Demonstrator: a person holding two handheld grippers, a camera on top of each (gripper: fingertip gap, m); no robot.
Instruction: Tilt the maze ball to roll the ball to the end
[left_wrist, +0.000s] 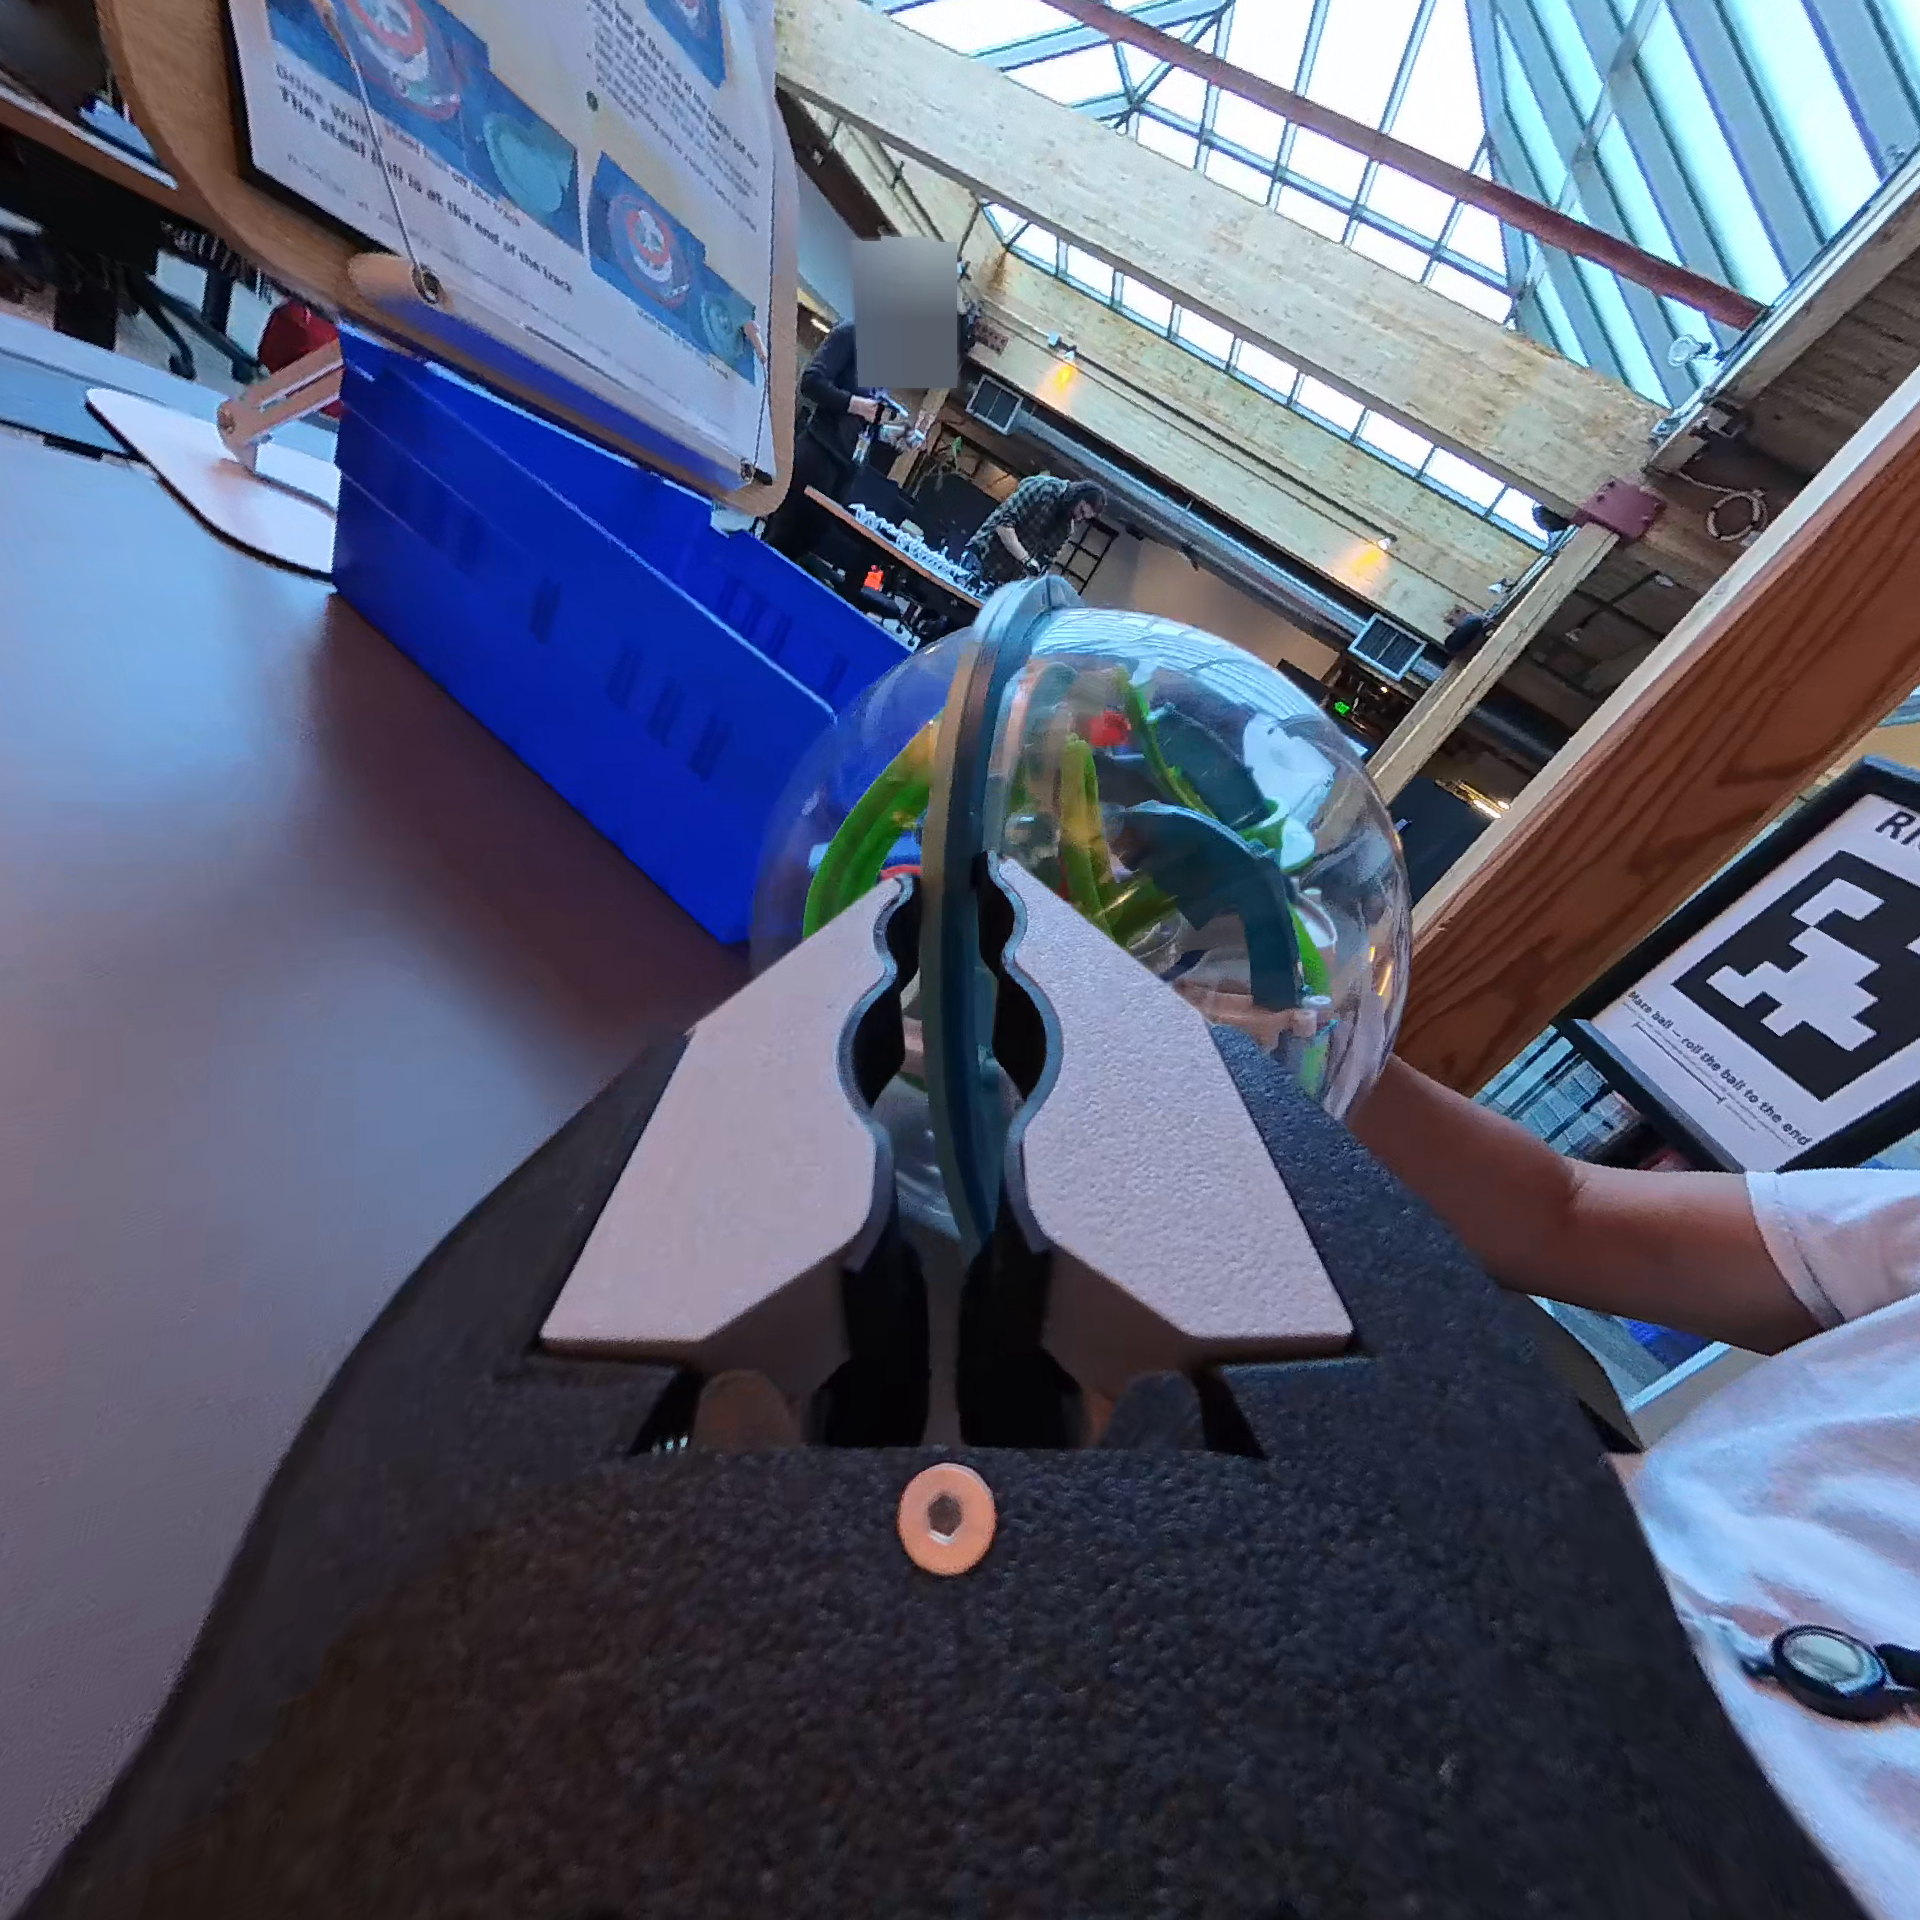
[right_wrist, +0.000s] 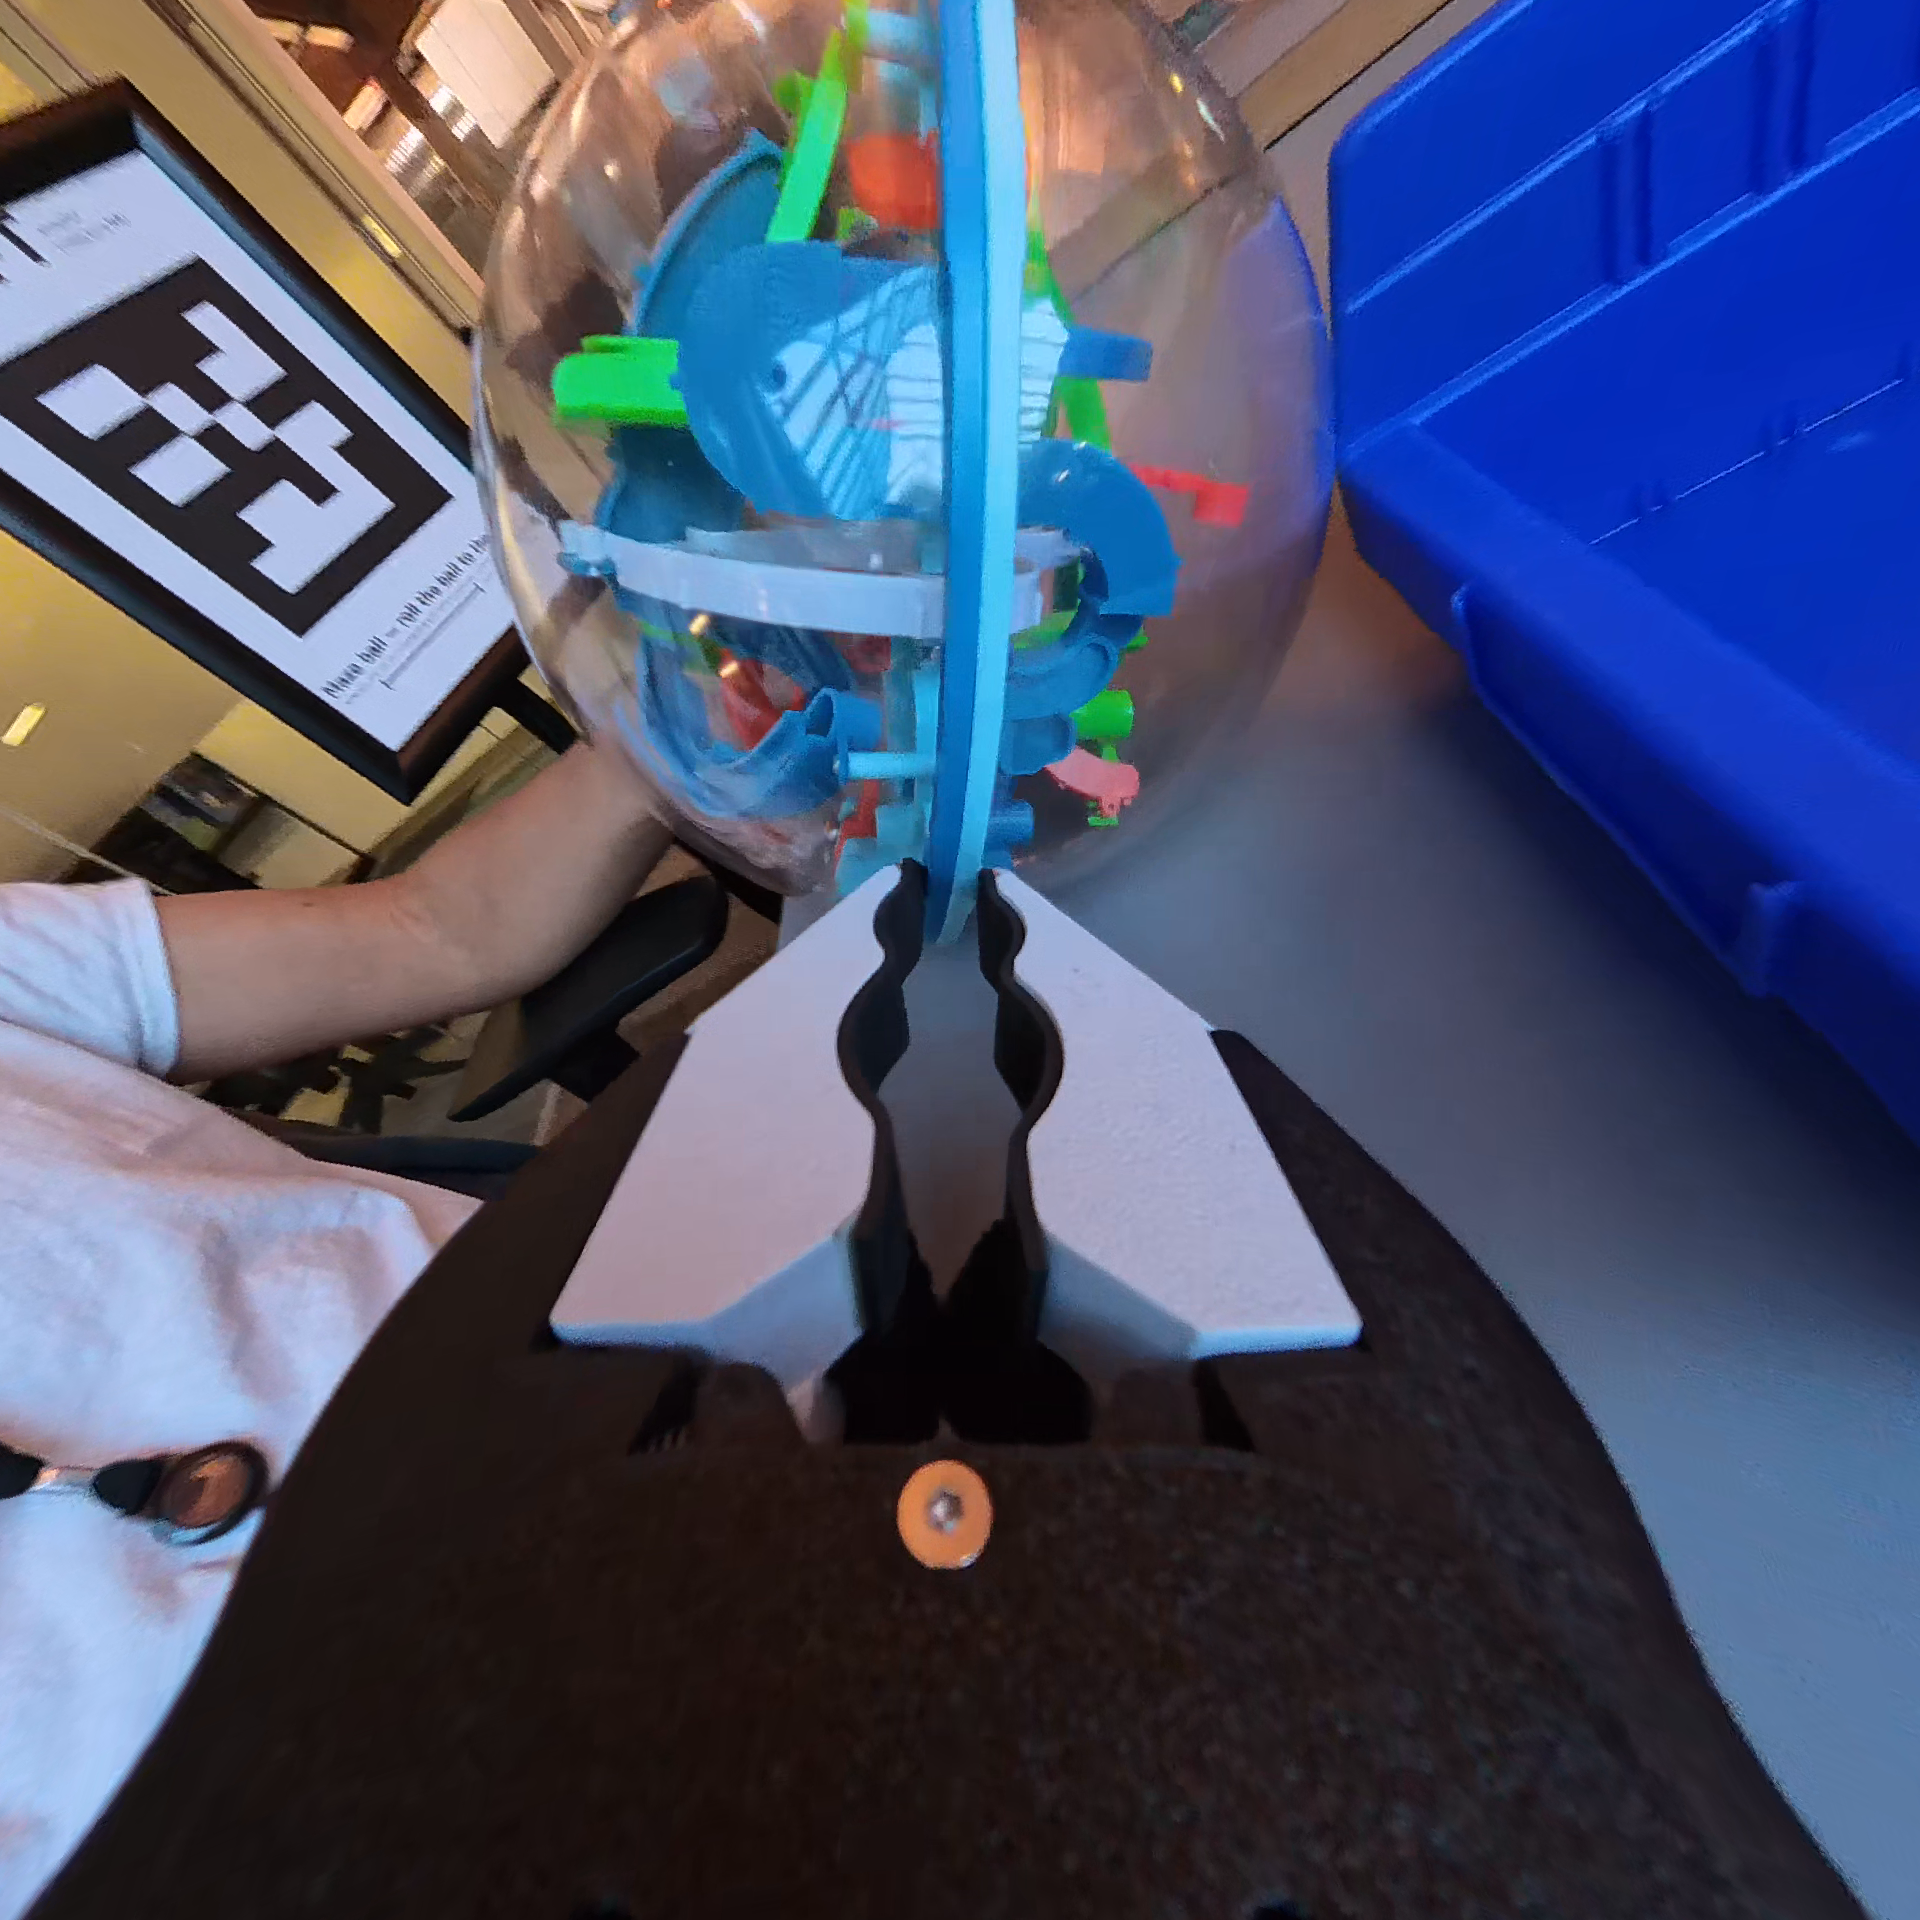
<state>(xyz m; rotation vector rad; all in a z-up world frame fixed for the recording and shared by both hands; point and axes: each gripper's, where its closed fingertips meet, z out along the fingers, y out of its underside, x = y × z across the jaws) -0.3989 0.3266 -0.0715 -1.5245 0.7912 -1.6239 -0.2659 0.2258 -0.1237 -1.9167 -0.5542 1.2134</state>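
The maze ball (left_wrist: 1164, 821) is a clear plastic sphere with blue, green, red and white tracks inside and a blue rim around its middle. My left gripper (left_wrist: 951, 883) is shut on that rim and holds the ball above the table, tilted. In the right wrist view the maze ball (right_wrist: 831, 468) fills the upper middle, and my right gripper (right_wrist: 948, 878) is shut on the rim from the opposite side. The small steel ball inside cannot be made out.
A blue plastic bin (left_wrist: 582, 623) stands on the grey table (left_wrist: 208, 883) beside the ball, also in the right wrist view (right_wrist: 1662, 499). An instruction sheet on a wooden stand (left_wrist: 499, 187) is behind it. A framed marker sign (right_wrist: 208, 436) and a person's forearm (right_wrist: 395, 935) are opposite.
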